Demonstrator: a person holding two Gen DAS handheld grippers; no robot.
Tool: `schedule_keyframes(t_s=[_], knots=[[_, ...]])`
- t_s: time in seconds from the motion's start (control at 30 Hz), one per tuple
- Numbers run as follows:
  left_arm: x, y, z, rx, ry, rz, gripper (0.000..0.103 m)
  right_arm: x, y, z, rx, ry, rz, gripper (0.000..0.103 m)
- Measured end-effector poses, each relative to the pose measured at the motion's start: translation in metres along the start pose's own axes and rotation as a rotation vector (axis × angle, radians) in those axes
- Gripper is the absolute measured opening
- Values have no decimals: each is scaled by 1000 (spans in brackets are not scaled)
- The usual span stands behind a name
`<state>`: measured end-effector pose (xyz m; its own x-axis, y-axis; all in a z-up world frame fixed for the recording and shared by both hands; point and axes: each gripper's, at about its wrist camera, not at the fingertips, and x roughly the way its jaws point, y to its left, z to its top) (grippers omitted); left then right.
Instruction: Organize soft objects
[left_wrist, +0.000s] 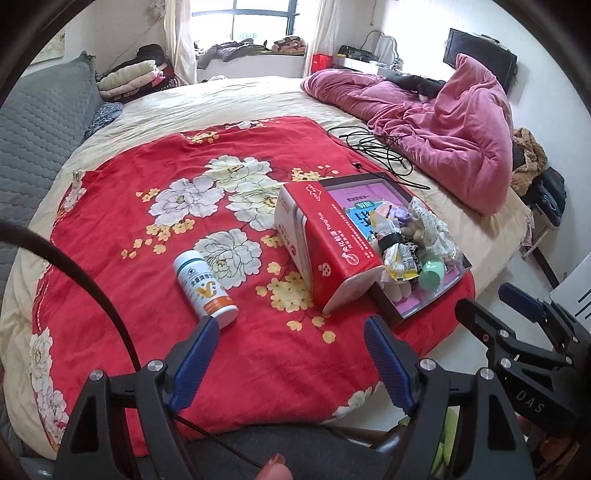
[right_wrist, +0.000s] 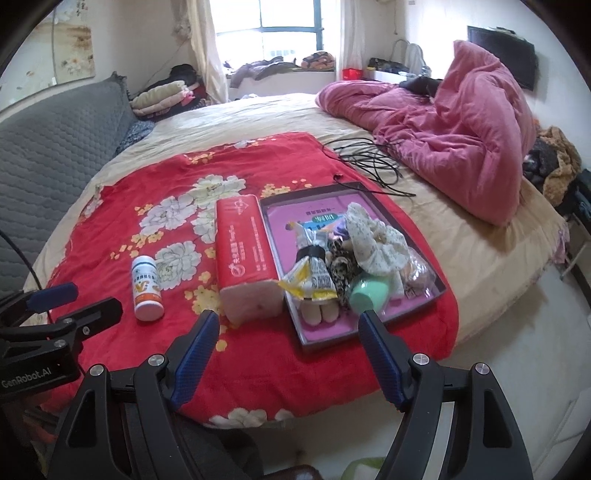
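A red tissue pack (left_wrist: 325, 243) (right_wrist: 245, 258) lies on the red floral blanket (left_wrist: 147, 258) (right_wrist: 122, 206), against the left side of a dark-rimmed tray with a pink floor (left_wrist: 354, 192) (right_wrist: 280, 218). The tray holds a heap: a yellow-white packet (left_wrist: 400, 264) (right_wrist: 314, 284), a mint green cup (left_wrist: 432, 273) (right_wrist: 369, 295), lacy cloth (left_wrist: 428, 221) (right_wrist: 373, 236) and a small doll. A white bottle (left_wrist: 207, 288) (right_wrist: 147, 290) lies left of the pack. My left gripper (left_wrist: 291, 328) (right_wrist: 85, 301) hangs open near the bottle. My right gripper (right_wrist: 288, 321) (left_wrist: 487, 301) is open before the tray's near edge. Neither holds anything.
A crumpled pink duvet (left_wrist: 461, 147) (right_wrist: 461, 147) fills the bed's far right. Black cable (left_wrist: 376, 147) (right_wrist: 369, 162) is coiled behind the tray. A grey quilted headboard (left_wrist: 37, 129) (right_wrist: 55, 155) stands on the left. Pale floor (right_wrist: 517, 350) lies to the right of the bed.
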<state>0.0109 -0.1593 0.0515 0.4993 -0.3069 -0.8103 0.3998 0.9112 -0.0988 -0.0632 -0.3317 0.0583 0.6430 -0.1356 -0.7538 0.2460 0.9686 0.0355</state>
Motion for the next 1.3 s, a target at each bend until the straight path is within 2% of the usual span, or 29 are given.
schedule_keyframes(t_s=[0.17,0.4,0.73,1.3], knots=[[-4,2,-7,0,-3,5,80,-4,0,-8,28,8,-7,79],[-7,-8,-18,18,-1,-6,80,-9,-1,-18,25,-4,-60,79],[-8,-23,-28,47,1,-9,80,-28,-13,-34,100,-19,-119,79],[-10,-29,-38,64,9,-13,80,-31,-7,-46,97,3,-119,79]])
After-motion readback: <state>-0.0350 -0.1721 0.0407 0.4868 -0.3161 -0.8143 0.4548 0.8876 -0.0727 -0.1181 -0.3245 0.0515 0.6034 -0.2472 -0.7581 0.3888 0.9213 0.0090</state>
